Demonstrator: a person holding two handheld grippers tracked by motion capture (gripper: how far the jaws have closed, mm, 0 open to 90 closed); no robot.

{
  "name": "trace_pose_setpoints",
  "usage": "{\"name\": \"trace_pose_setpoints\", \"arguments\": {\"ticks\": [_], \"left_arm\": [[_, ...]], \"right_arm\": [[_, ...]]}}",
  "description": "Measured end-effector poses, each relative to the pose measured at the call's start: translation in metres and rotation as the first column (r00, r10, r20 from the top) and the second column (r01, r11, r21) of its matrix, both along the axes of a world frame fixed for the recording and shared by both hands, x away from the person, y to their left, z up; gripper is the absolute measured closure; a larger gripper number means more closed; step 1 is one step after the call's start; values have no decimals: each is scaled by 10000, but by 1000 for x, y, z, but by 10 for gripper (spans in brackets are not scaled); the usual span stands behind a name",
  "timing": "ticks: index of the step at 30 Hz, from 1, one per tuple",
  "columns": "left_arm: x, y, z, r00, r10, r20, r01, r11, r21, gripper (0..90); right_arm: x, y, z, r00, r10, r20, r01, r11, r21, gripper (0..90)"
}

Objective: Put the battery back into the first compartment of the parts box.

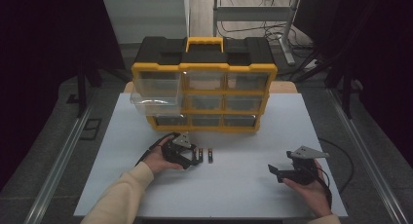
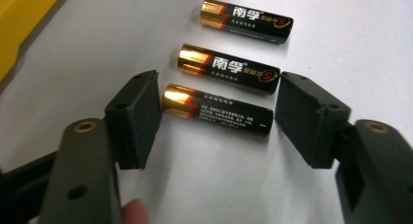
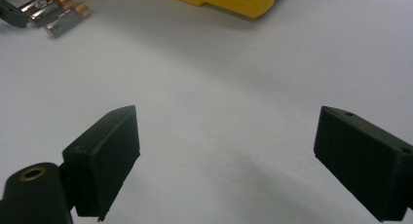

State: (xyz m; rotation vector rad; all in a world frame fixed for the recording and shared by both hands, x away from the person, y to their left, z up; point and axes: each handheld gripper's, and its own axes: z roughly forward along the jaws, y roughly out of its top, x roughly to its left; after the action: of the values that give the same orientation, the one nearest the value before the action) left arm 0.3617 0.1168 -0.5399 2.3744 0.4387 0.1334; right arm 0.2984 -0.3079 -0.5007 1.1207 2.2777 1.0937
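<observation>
Three black-and-gold batteries lie side by side on the white table point(image 1: 234, 190). In the left gripper view the nearest battery point(image 2: 219, 111) lies lengthwise between the jaws of my left gripper point(image 2: 217, 95), each pad a hair from one of its ends. The middle battery point(image 2: 229, 68) and the far battery point(image 2: 246, 20) lie beyond. From above, my left gripper point(image 1: 196, 159) sits low at the batteries point(image 1: 210, 155). My right gripper point(image 1: 272, 170) rests at the right, open point(image 3: 226, 131), nothing between its jaws.
A yellow-and-black drawer organizer point(image 1: 204, 66) stands at the back of the table, its yellow base point(image 3: 229, 1) showing in the right gripper view. One clear drawer point(image 1: 156, 100) at its left is pulled out. Dark floor and rails flank the table.
</observation>
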Motion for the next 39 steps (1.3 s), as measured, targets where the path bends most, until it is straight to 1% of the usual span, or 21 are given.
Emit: {"name": "trace_pose_setpoints", "arguments": {"ticks": [4, 10, 12, 17, 18, 23, 24, 26, 29, 30, 34, 35, 38, 39], "left_arm": [[-1, 0, 1, 10000, -40, 32, 40, 10000, 14, 411], [-2, 0, 1, 10000, -1, 87, 1, 10000, -2, 417], [-2, 0, 1, 10000, -5, 85, 5, 10000, 62, 417], [-4, 0, 2, 10000, -13, 62, 12, 10000, 48, 418], [-5, 1, 3, 10000, -8, 18, 8, 9999, 129, 418], [-7, 2, 6, 9999, 70, 72, -69, 9999, -93, 418], [-7, 3, 8, 10000, 71, 70, -70, 10000, -63, 418], [-8, 4, 9, 9998, 125, 133, -122, 9997, -230, 419], [-9, 5, 12, 9997, 136, 183, -130, 9994, -313, 418], [-9, 5, 13, 9996, 158, 217, -149, 9990, -418, 418], [-11, 8, 16, 9994, 160, 292, -145, 9986, -503, 418], [-12, 9, 17, 9994, 203, 292, -186, 9982, -566, 418], [-14, 11, 18, 9991, 247, 353, -226, 9981, -579, 418], [-15, 12, 18, 9989, 307, 341, -284, 9974, -656, 418]], "right_arm": [[0, 0, 0, 10000, 11, 8, -11, 10000, 12, 99], [0, 0, 1, 10000, 13, 17, -13, 10000, 8, 99], [0, 0, 1, 10000, 13, 20, -13, 10000, 12, 99], [0, 0, 1, 10000, 23, 27, -23, 10000, -8, 99], [0, 0, 1, 10000, 20, 25, -20, 10000, -7, 99], [0, 0, 1, 10000, 16, 27, -16, 10000, -13, 99], [0, 0, 0, 10000, 16, 25, -16, 10000, -17, 99], [-1, 0, 1, 10000, 12, 29, -12, 10000, -18, 99], [0, 0, 0, 10000, 5, 29, -5, 10000, -21, 99], [0, 0, 0, 10000, 7, 30, -7, 10000, -31, 99], [-1, 0, 0, 10000, -2, 41, 2, 10000, -44, 99], [-1, 0, 1, 10000, -5, 43, 5, 10000, -41, 99], [-1, 0, 1, 10000, -20, 38, 20, 10000, -41, 99], [0, 0, 0, 10000, -30, 24, 30, 10000, -43, 99]]}}
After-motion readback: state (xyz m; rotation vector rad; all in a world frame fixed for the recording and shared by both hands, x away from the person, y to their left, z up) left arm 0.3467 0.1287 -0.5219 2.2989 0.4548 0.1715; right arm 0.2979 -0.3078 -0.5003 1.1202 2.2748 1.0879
